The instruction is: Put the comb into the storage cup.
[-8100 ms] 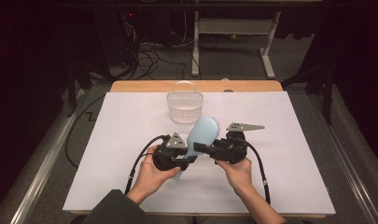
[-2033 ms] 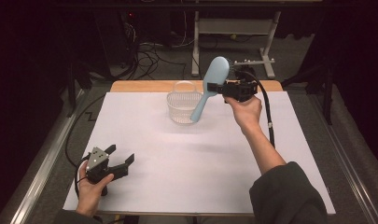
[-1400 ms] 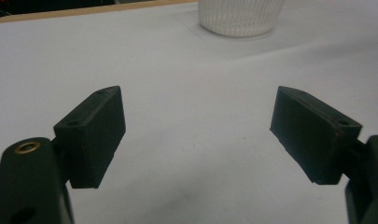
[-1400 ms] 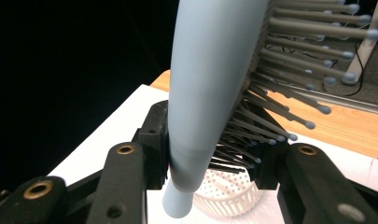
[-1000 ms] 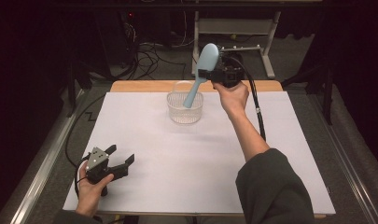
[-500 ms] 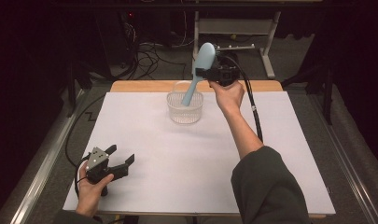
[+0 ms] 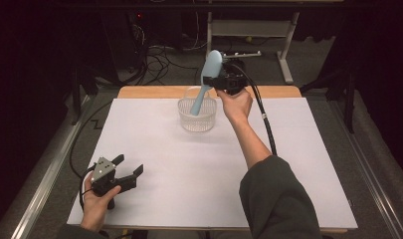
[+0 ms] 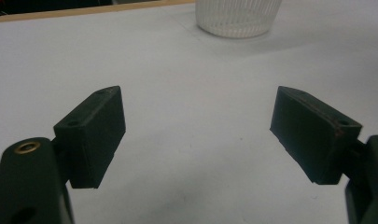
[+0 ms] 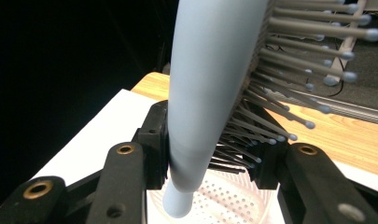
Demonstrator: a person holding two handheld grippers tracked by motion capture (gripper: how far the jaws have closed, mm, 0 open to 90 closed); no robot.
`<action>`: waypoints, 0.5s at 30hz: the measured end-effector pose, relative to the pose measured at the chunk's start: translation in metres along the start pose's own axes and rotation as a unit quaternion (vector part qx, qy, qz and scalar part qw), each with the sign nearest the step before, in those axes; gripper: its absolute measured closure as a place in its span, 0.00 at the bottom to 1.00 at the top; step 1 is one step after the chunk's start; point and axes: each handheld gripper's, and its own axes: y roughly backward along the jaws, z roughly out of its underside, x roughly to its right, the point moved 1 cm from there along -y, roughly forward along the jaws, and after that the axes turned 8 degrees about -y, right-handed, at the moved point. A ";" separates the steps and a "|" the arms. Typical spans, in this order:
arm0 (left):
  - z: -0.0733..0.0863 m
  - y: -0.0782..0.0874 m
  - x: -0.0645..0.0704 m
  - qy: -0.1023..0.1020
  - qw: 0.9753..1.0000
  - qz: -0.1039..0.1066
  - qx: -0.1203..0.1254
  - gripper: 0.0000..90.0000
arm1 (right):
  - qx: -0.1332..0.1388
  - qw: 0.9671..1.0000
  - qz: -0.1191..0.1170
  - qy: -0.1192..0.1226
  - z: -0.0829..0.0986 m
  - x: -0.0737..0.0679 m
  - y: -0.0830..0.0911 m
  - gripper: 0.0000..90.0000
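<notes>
Holding the light blue hairbrush (image 7: 207, 79) near the base of its bristle head, the right tool (image 7: 220, 81) is clamped on it above the clear ribbed basket (image 7: 197, 116) at the far end of the desk (image 7: 288, 149); handle end dips down into the basket (bristles face away from the person). Left tool (image 7: 131, 175) sits low at the near left corner, jaws spread wide, nothing between them; well apart from the basket.

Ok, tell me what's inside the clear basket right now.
The handle end of the light blue hairbrush dips into the clear basket, handle down, gripped by the right gripper. The perforated bottom looks bare beneath it in the right gripper view; the jaws cover part of it.
</notes>
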 end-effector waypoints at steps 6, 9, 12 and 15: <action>0.000 0.000 0.000 0.000 1.000 0.000 0.000 0.21 | -0.002 1.000 0.003 0.001 0.005 -0.002 -0.008 0.64; 0.000 0.000 0.000 0.000 1.000 0.000 0.000 0.21 | -0.001 1.000 0.004 0.003 0.008 -0.003 -0.012 0.64; 0.000 0.000 0.000 0.000 1.000 -0.001 0.000 0.21 | 0.000 1.000 0.005 0.001 0.011 -0.002 -0.014 0.64; 0.000 0.000 0.000 0.000 1.000 -0.001 0.000 0.21 | -0.003 1.000 0.008 0.002 0.013 -0.002 -0.017 0.64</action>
